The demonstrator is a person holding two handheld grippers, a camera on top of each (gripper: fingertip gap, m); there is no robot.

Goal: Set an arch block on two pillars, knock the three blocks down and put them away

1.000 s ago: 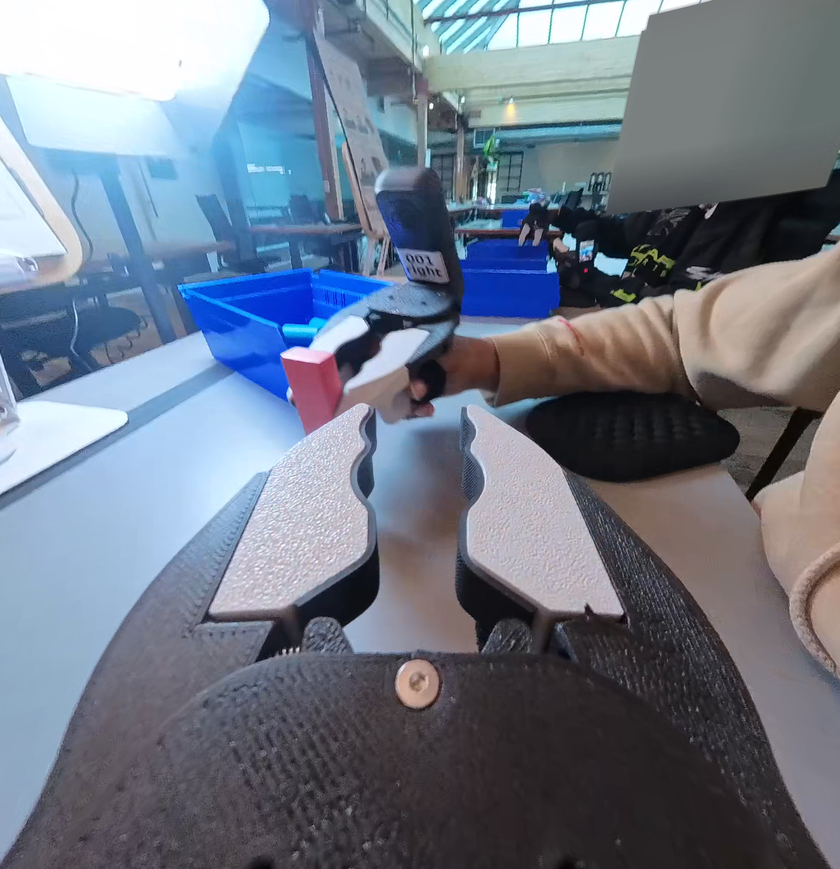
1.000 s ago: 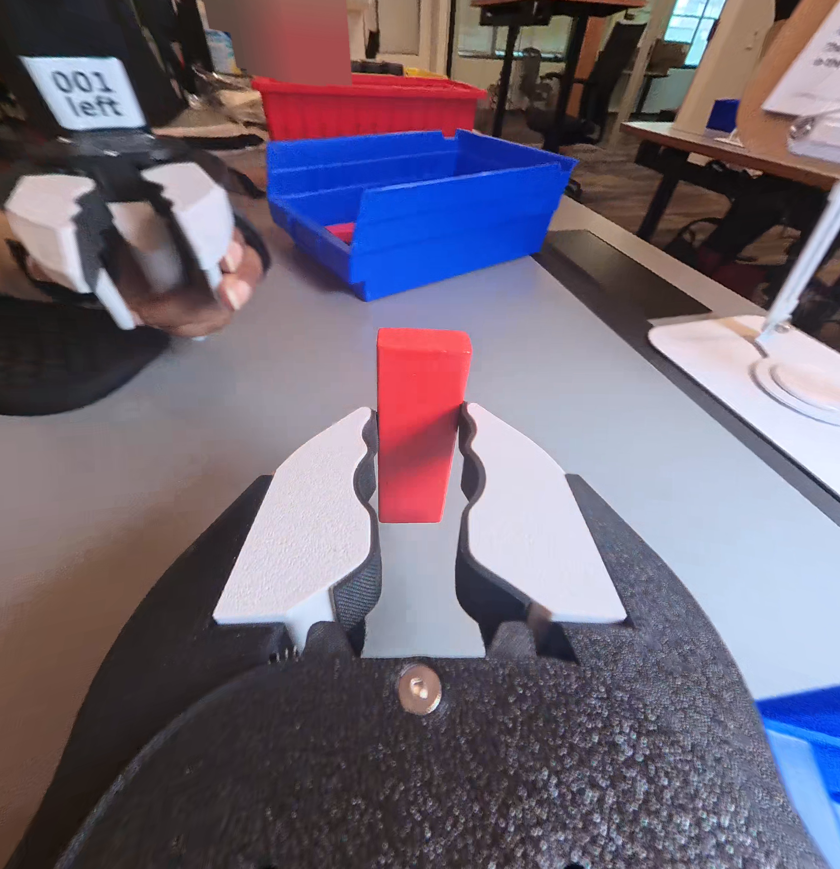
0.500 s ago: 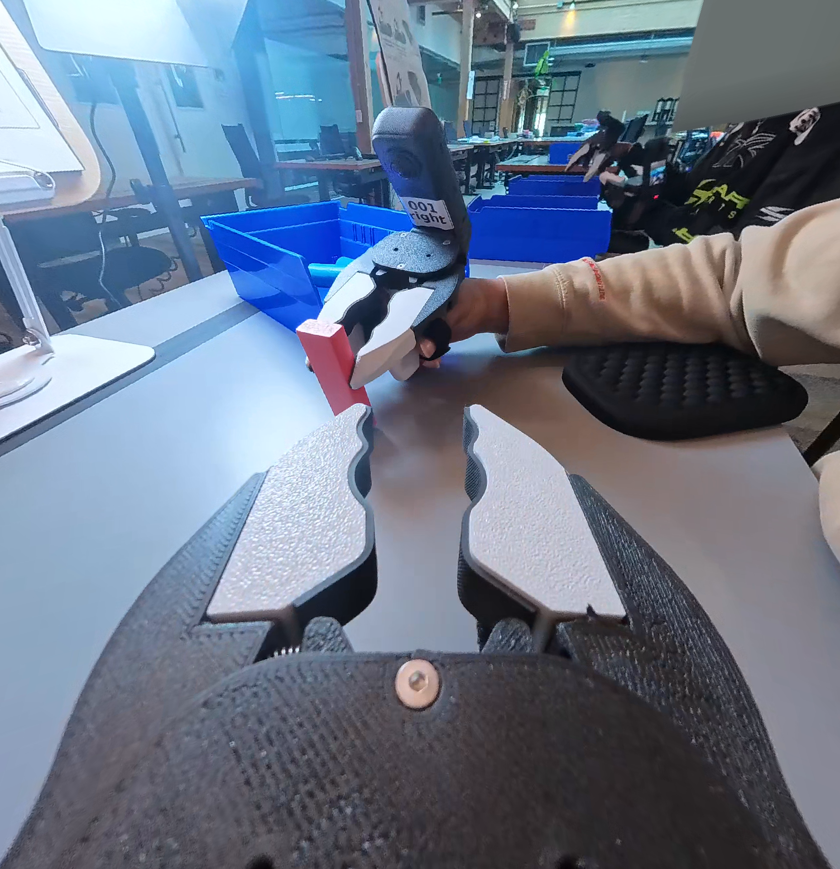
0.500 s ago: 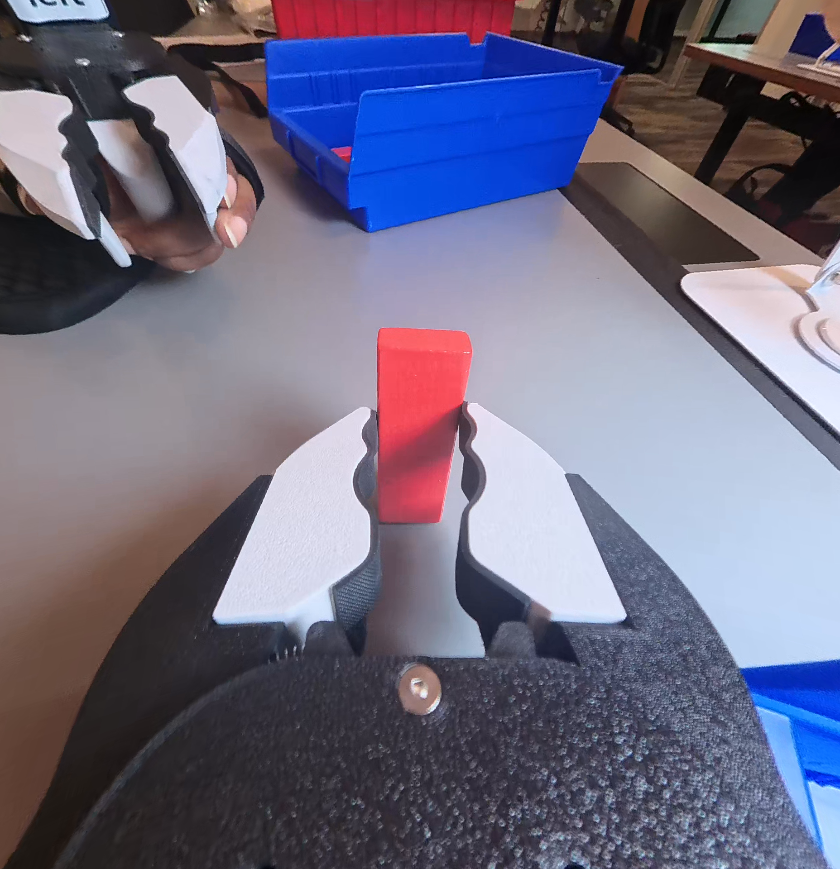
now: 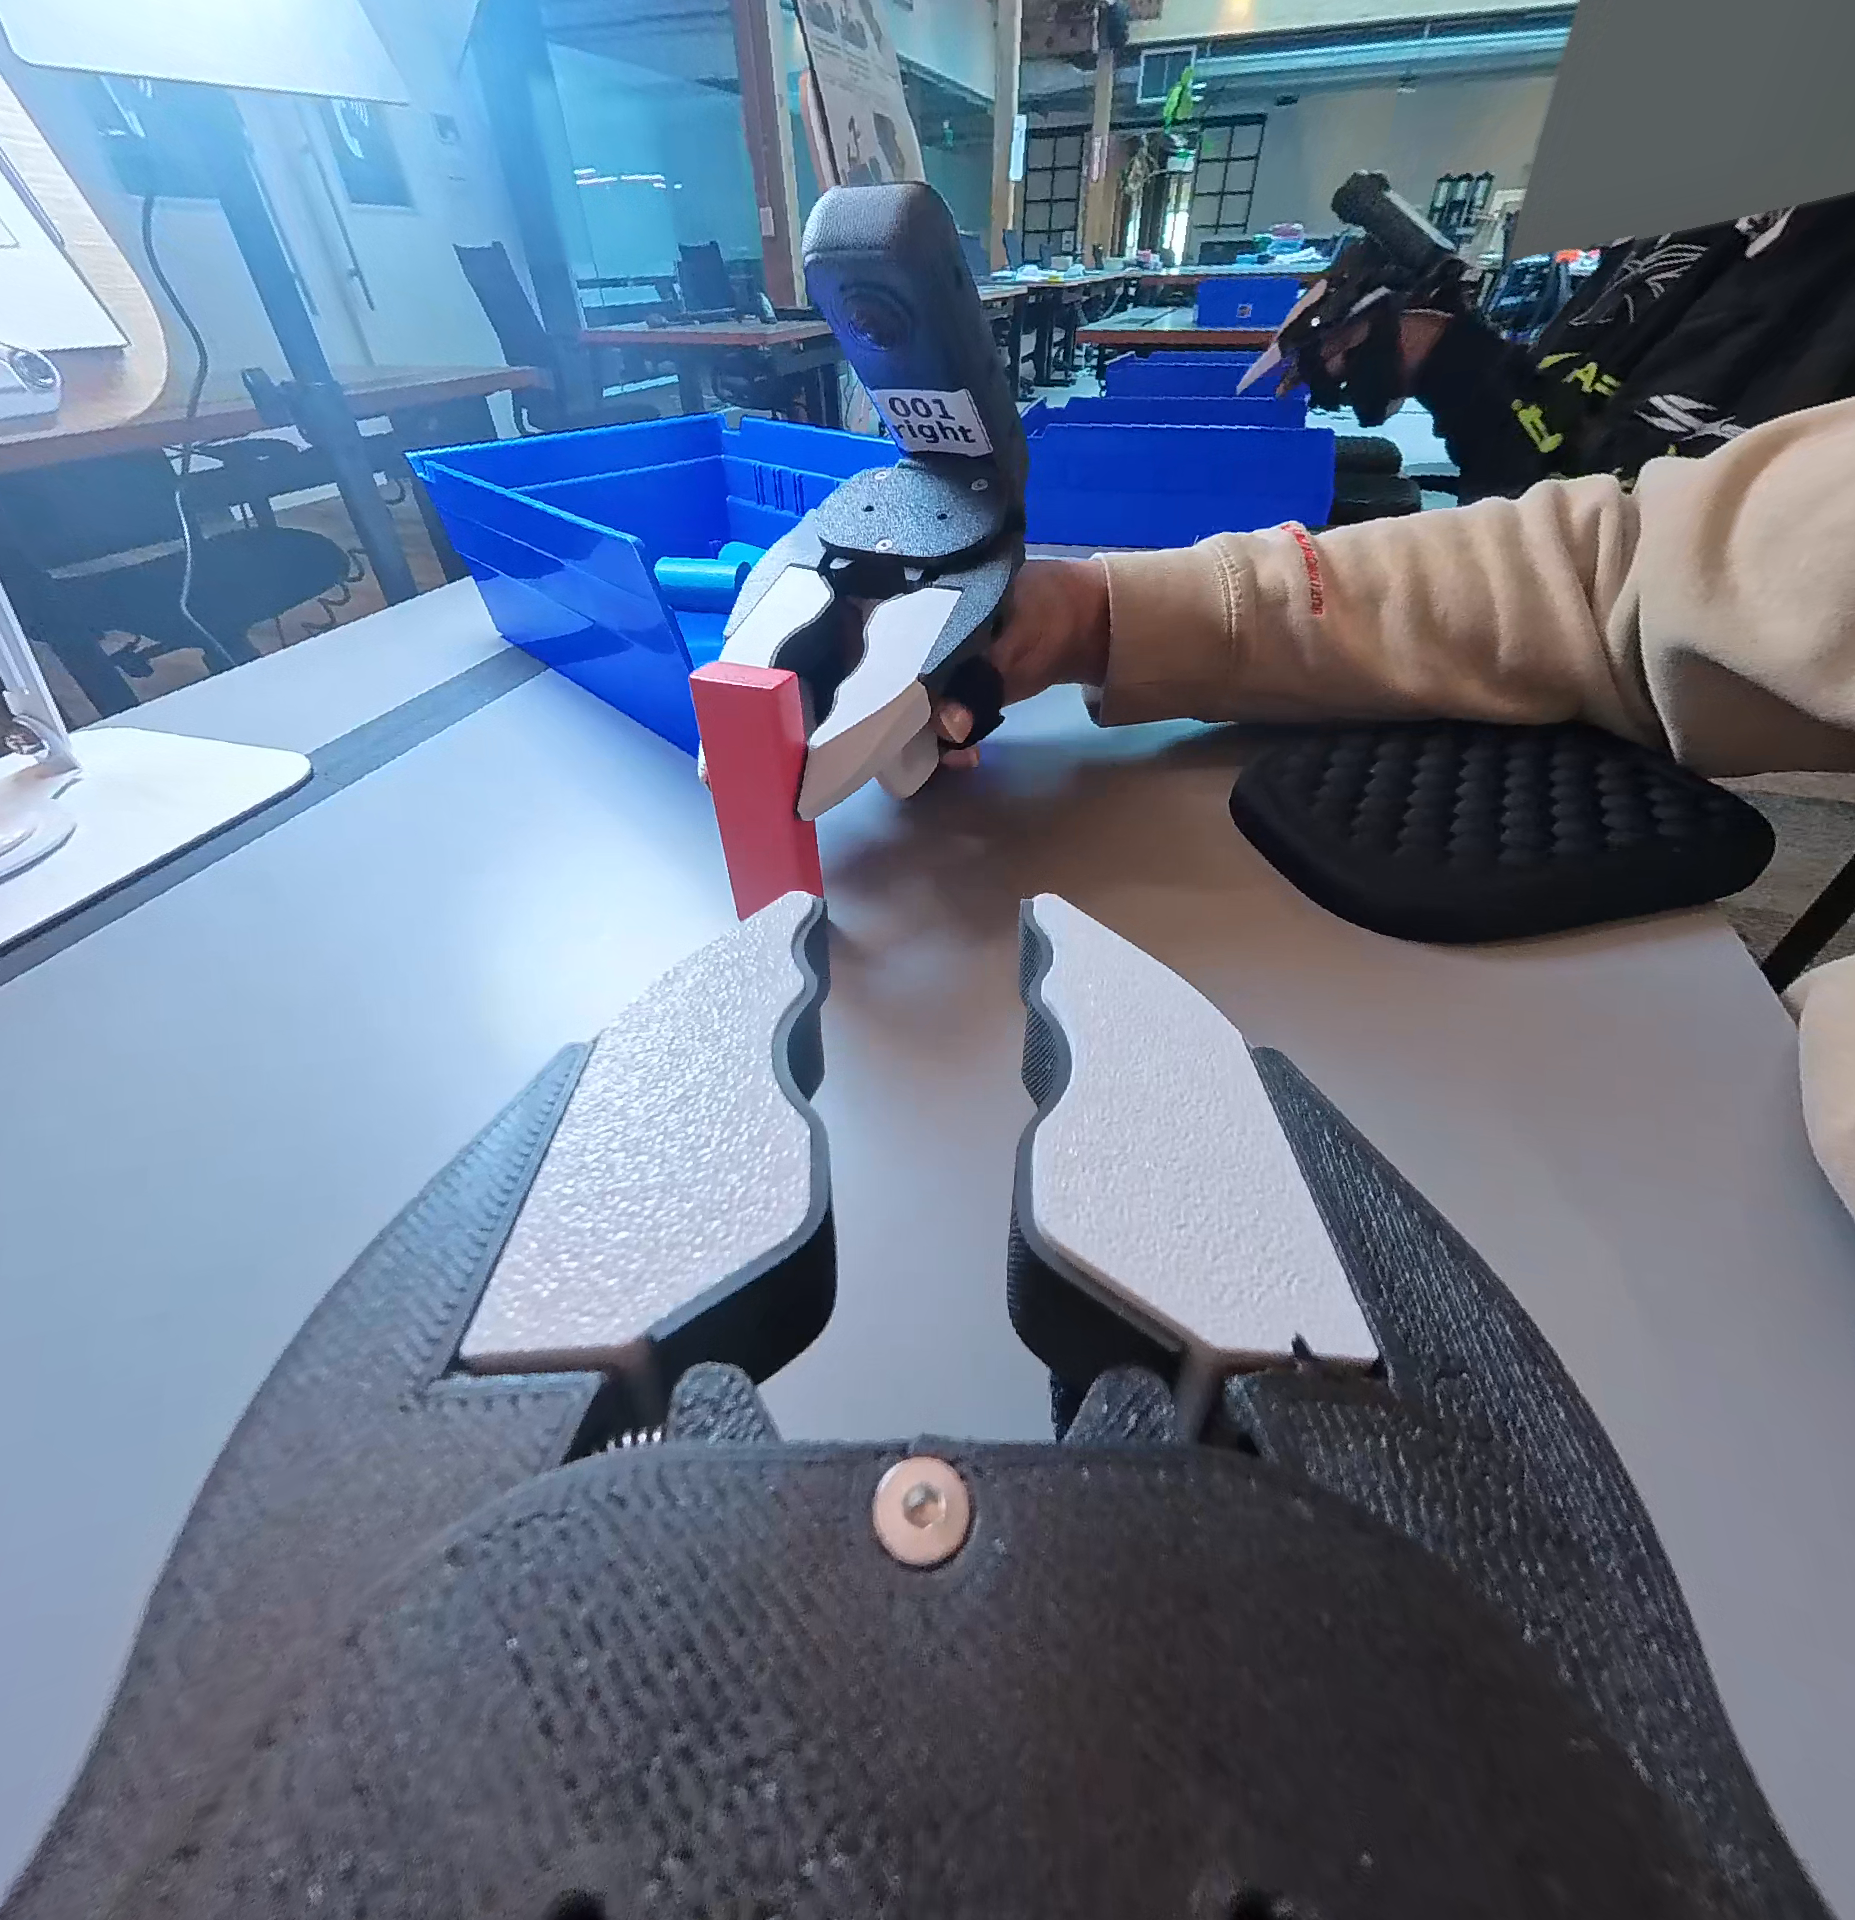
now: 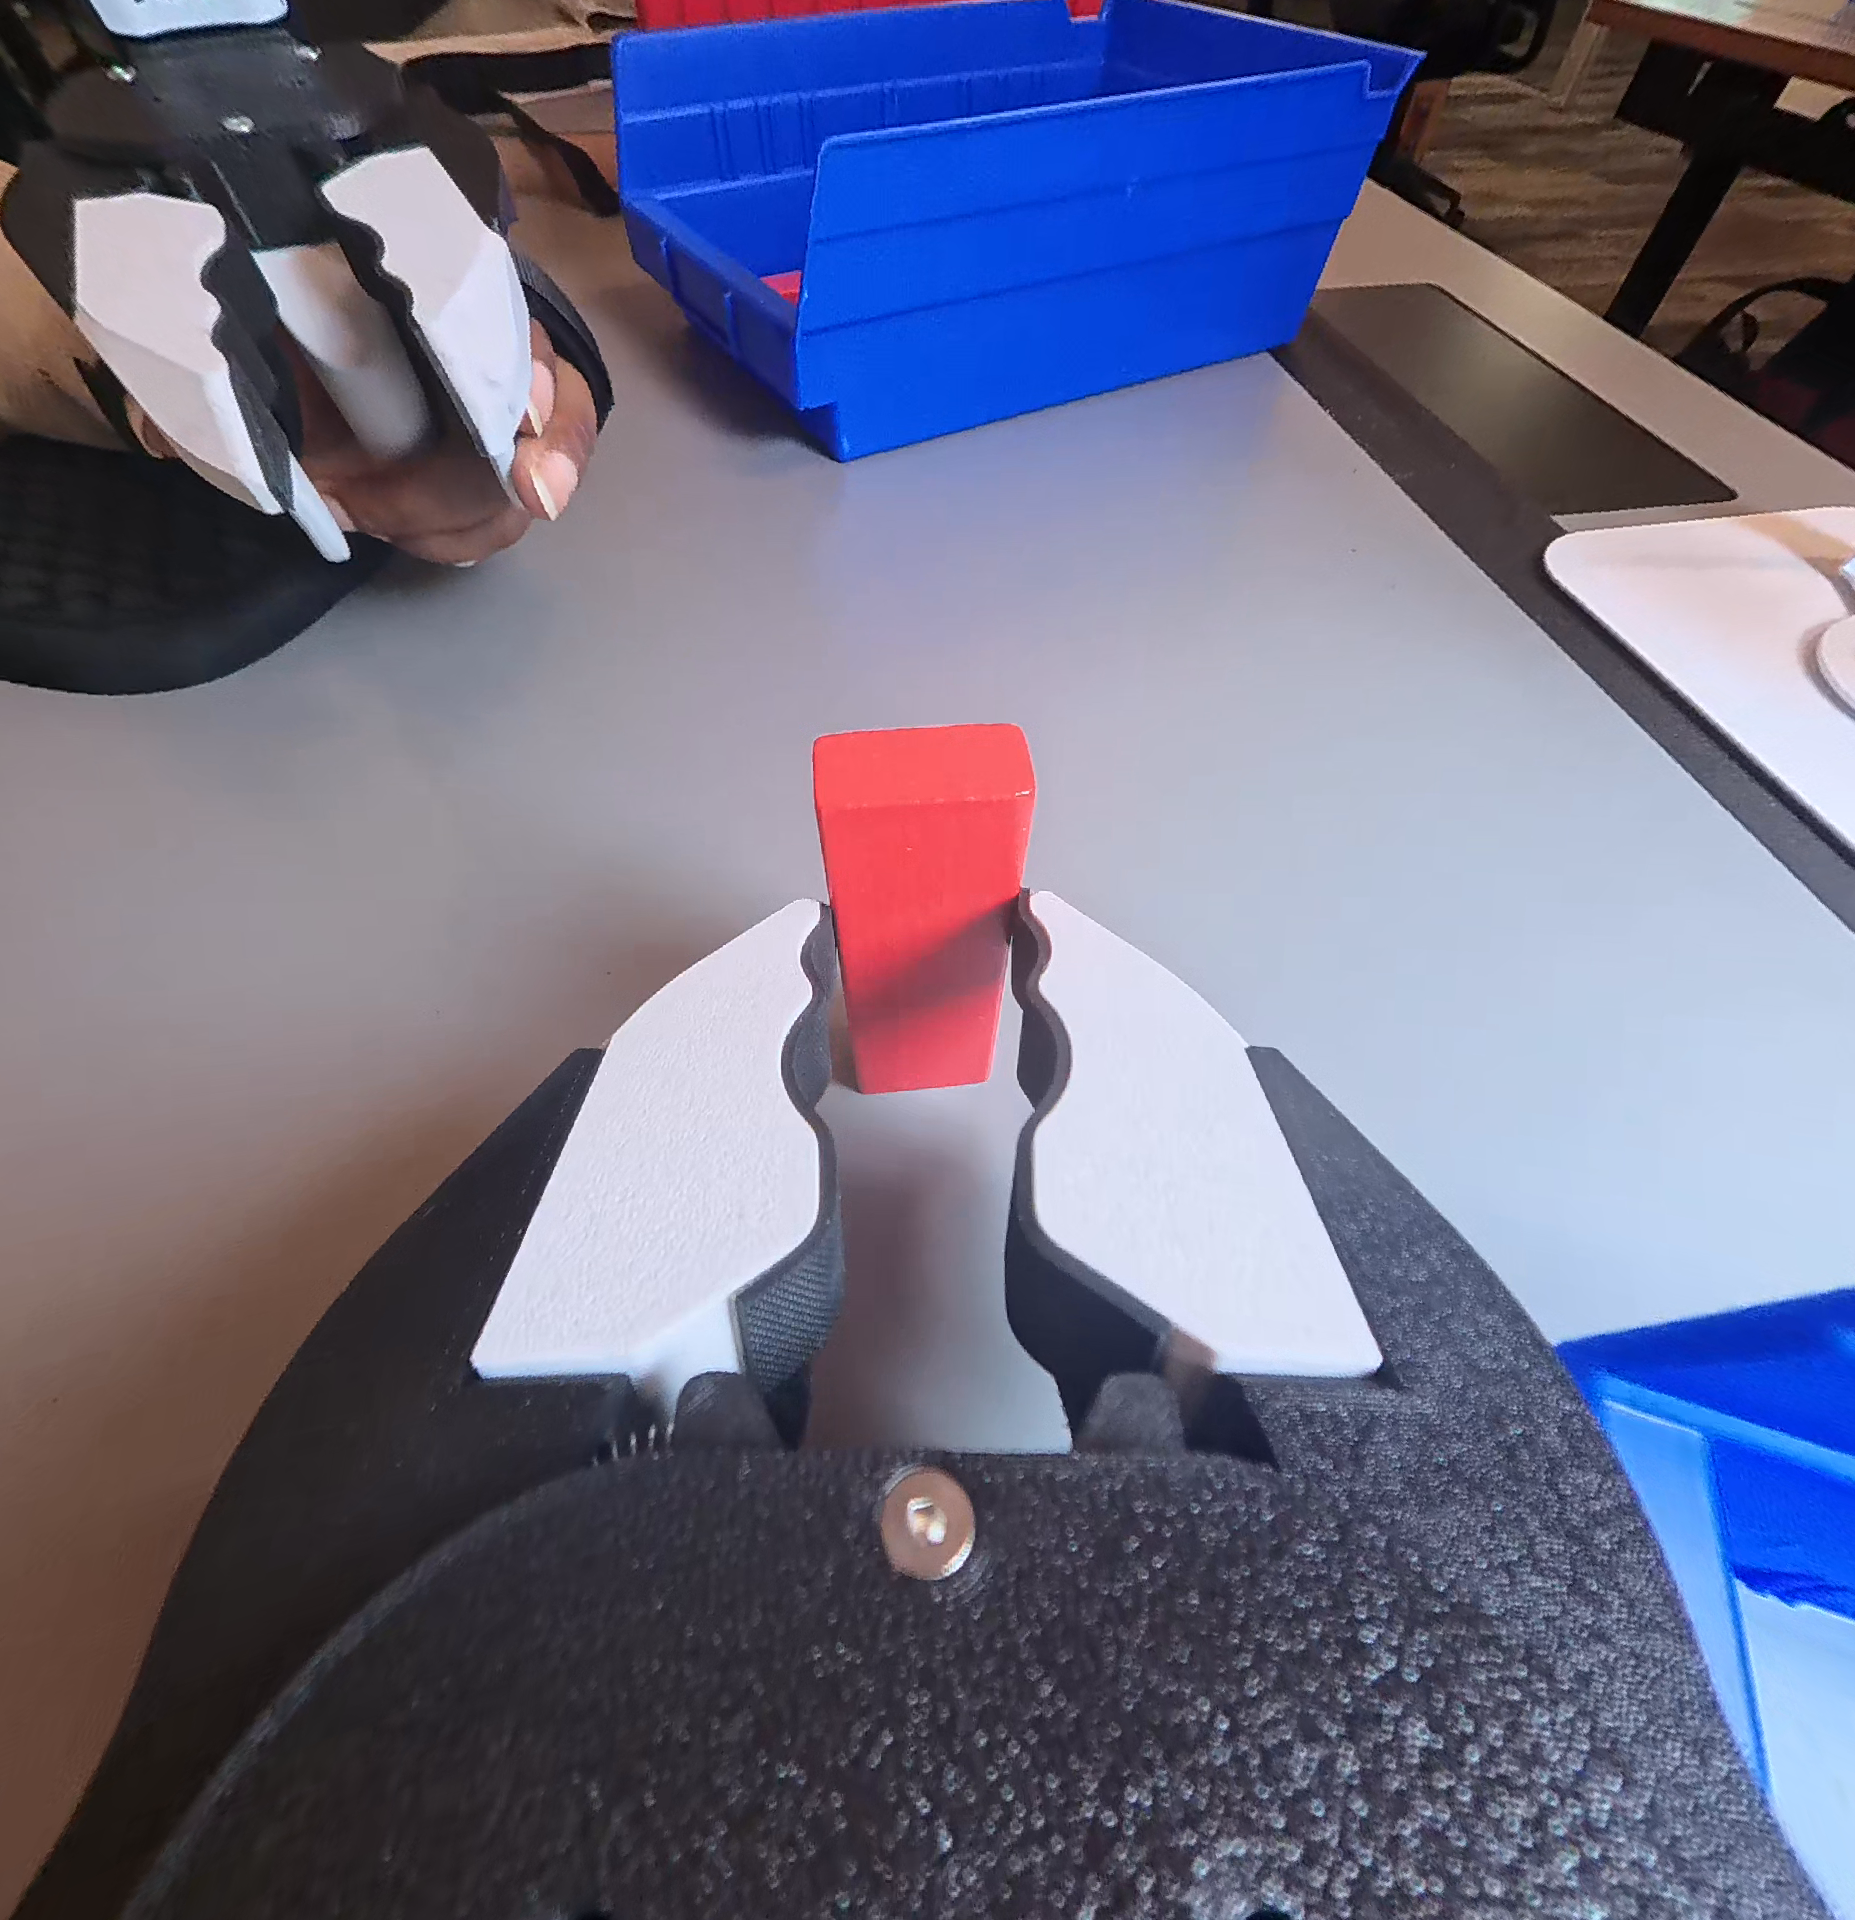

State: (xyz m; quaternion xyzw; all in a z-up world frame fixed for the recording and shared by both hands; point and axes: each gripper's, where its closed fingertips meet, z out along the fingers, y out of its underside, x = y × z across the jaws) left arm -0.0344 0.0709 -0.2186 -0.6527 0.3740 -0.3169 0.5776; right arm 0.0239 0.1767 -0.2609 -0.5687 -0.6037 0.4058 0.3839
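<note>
A red pillar block (image 6: 921, 831) stands nearly upright between the fingers of my right gripper (image 6: 918, 914), which is shut on it. Its lower end is at or just above the grey table (image 6: 1266, 779); I cannot tell whether it touches. In the left wrist view the same block (image 5: 767, 842) shows in the right gripper (image 5: 762, 790), in front of a blue bin (image 5: 549, 561). My left gripper (image 5: 923, 914) is open and empty, just short of the block. It also shows at top left in the right wrist view (image 6: 403, 499).
A blue bin (image 6: 1058, 260) with a red piece (image 6: 777, 286) inside stands at the far side. The bin behind the right gripper holds a cyan cylinder (image 5: 694, 577). Black wrist pads (image 5: 1494, 821) (image 6: 92, 582) and a white lamp base (image 6: 1712, 613) lie on the table. About 12 cm separates my left fingertips from my right.
My right gripper has come down towards the table with the red block and turned it more upright. My left gripper has stayed open and come closer to the block.
</note>
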